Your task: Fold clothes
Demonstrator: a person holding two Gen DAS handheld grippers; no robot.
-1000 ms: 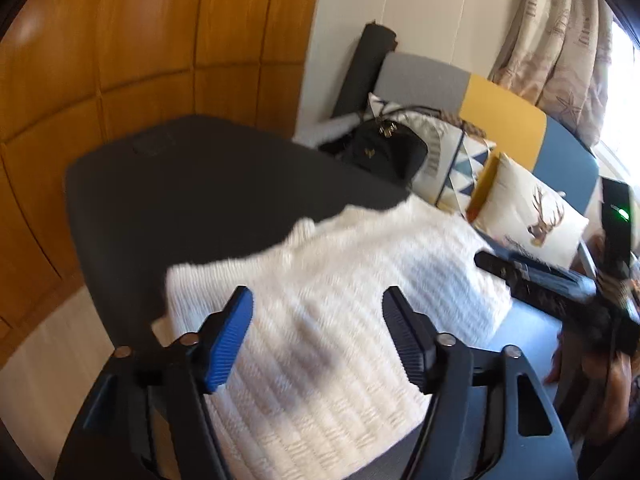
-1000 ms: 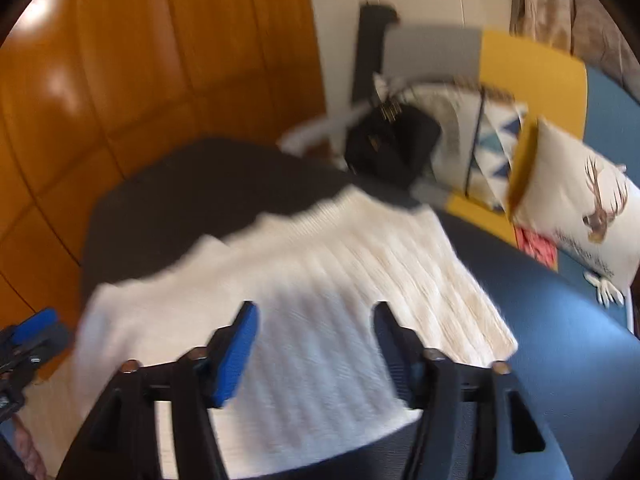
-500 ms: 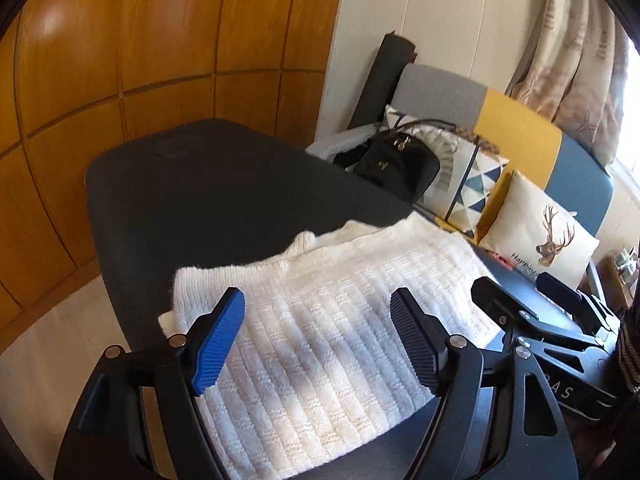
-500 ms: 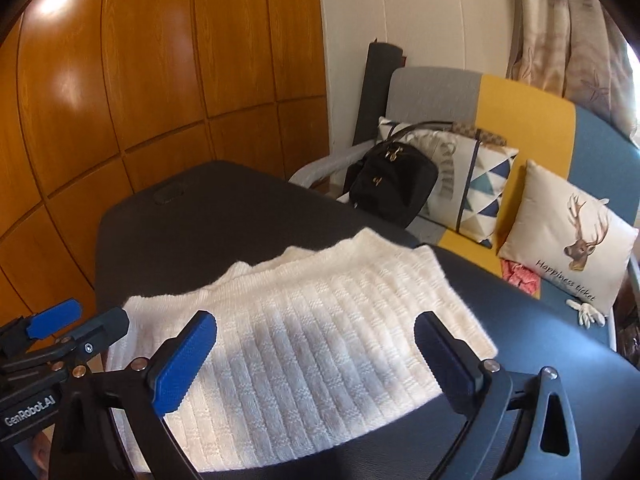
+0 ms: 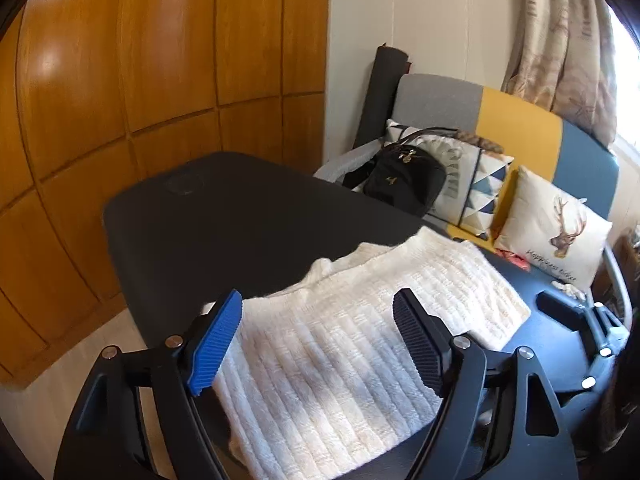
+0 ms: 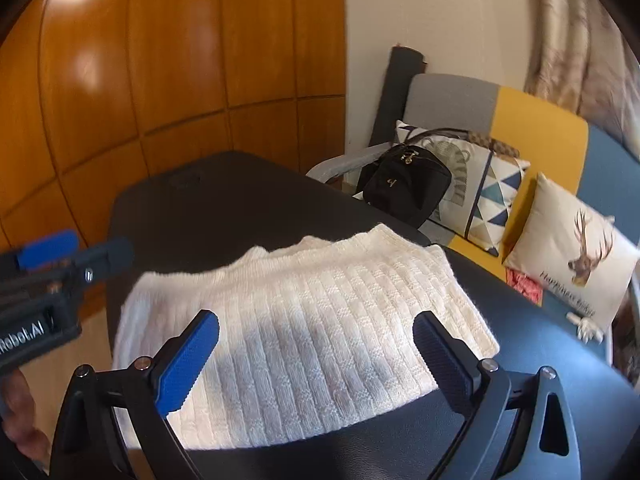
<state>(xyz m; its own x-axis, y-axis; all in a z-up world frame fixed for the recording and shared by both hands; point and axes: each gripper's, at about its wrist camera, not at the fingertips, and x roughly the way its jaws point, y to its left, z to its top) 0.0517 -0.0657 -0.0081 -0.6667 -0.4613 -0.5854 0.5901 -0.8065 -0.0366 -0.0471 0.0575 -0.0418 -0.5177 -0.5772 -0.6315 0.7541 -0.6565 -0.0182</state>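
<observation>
A white knitted sweater (image 5: 360, 344) (image 6: 312, 300) lies folded in a rough rectangle on the black table (image 5: 240, 220) (image 6: 240, 208). My left gripper (image 5: 318, 296) hovers over its near left part, jaws wide open, with nothing between the pads. Over the near edge, my right gripper (image 6: 316, 318) also hovers open and empty. Each wrist view shows the other gripper: the right gripper (image 5: 580, 320) beside the sweater's right edge, the left gripper (image 6: 60, 264) beside its left edge. Neither touches the knit.
Behind the table stands a grey, yellow and blue sofa (image 5: 516, 120) with a black bag (image 5: 404, 180) and a deer cushion (image 5: 556, 232). A wood-panelled wall (image 6: 160, 80) runs along the left. Part of a person's hand (image 6: 16, 408) shows at the lower left.
Both grippers opened wider, the right one markedly, and drew up and back from the sweater. The sweater, blurred a second ago, now lies still on the table.
</observation>
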